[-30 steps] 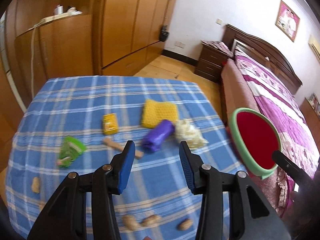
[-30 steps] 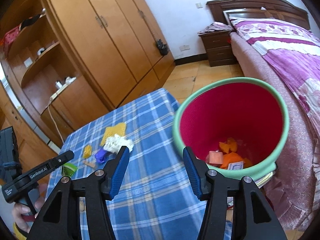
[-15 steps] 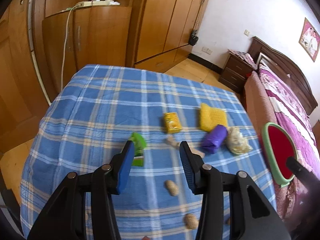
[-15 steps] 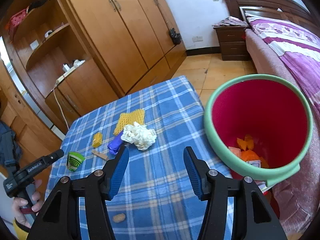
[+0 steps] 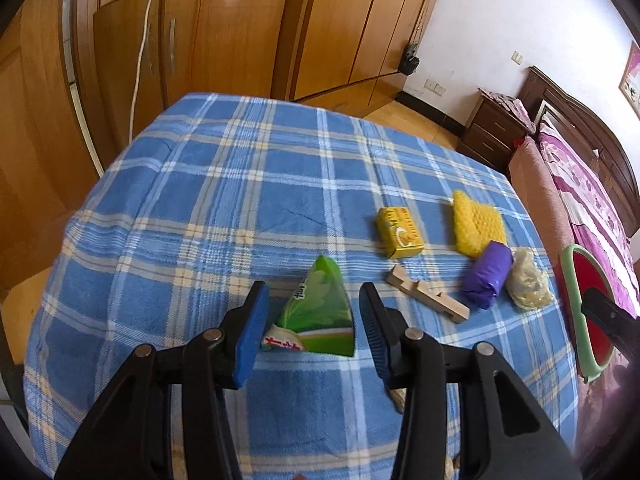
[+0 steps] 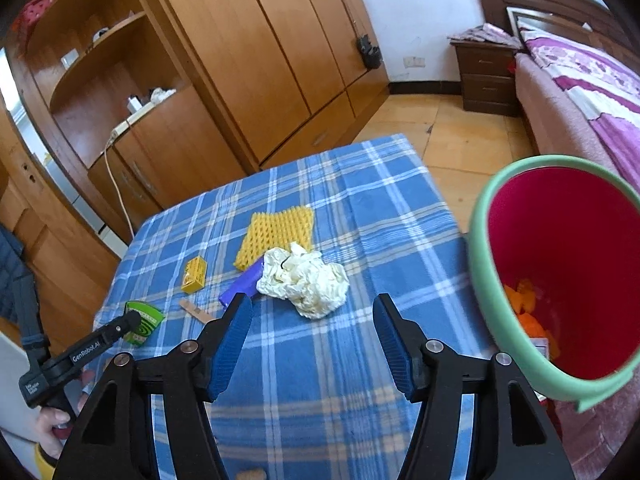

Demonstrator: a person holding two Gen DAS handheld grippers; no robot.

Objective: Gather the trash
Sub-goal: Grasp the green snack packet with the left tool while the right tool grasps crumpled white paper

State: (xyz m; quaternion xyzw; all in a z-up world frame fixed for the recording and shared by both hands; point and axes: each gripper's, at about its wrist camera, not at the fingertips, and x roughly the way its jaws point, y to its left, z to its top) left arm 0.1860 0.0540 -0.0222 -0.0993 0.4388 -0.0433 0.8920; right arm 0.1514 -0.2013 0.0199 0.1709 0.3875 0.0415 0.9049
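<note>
The left gripper is open around the green wrapper, which looks light, thin and crinkly, so pinching its flat middle seems best.

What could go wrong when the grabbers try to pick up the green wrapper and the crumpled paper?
The green wrapper lies flat between the open left gripper, so the pads may slide over it or pinch the blue cloth. The right gripper is opening before the crumpled paper; the purple roll touching it might get dragged along.
</note>
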